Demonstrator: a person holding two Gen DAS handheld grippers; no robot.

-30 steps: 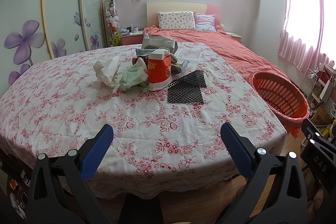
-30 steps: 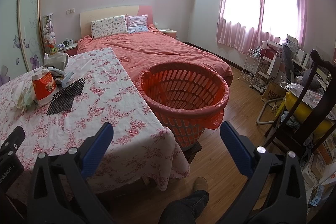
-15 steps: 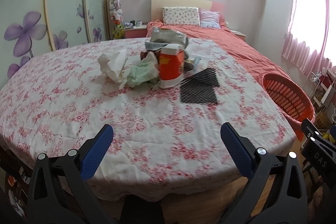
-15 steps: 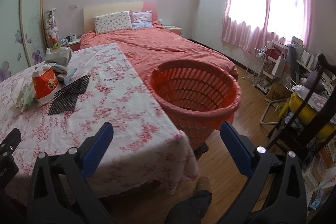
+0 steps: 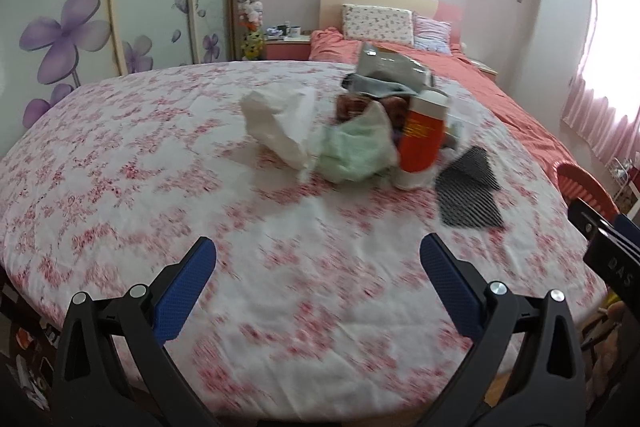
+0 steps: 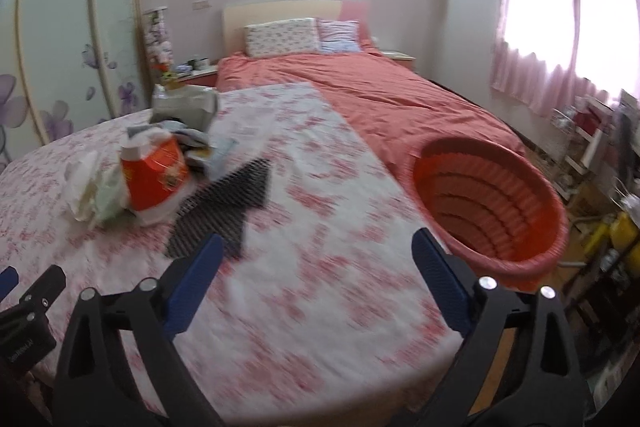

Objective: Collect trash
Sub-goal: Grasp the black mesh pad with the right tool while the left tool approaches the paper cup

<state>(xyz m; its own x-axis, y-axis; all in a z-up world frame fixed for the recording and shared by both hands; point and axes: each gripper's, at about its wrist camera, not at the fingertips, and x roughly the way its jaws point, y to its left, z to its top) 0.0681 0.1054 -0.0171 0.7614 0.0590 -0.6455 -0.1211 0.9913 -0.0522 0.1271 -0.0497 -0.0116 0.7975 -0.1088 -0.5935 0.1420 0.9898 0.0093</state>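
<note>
A heap of trash lies on the flowered tablecloth (image 5: 160, 167): an orange and white carton (image 5: 422, 141) (image 6: 154, 179), crumpled white paper (image 5: 280, 125), a pale green wad (image 5: 356, 151), a grey bag (image 5: 390, 69) and a black mesh sheet (image 5: 466, 191) (image 6: 228, 205). My left gripper (image 5: 318, 265) hangs open over the near part of the cloth, short of the heap. My right gripper (image 6: 316, 255) is over the table's near right corner with its jaws closing and nothing between them. An orange laundry basket (image 6: 492, 203) stands on the floor to the right of the table.
A bed with a coral cover (image 6: 380, 91) lies beyond the table. Wardrobe doors with purple flowers (image 5: 68, 39) line the left wall. Pink curtains (image 6: 560, 7) and cluttered shelves (image 6: 592, 131) fill the right side. Wooden floor shows beside the basket.
Both grippers have come forward over the table, so the trash heap looks larger and nearer. The right view has swung left, off the floor and basket. The right jaws have narrowed slightly.
</note>
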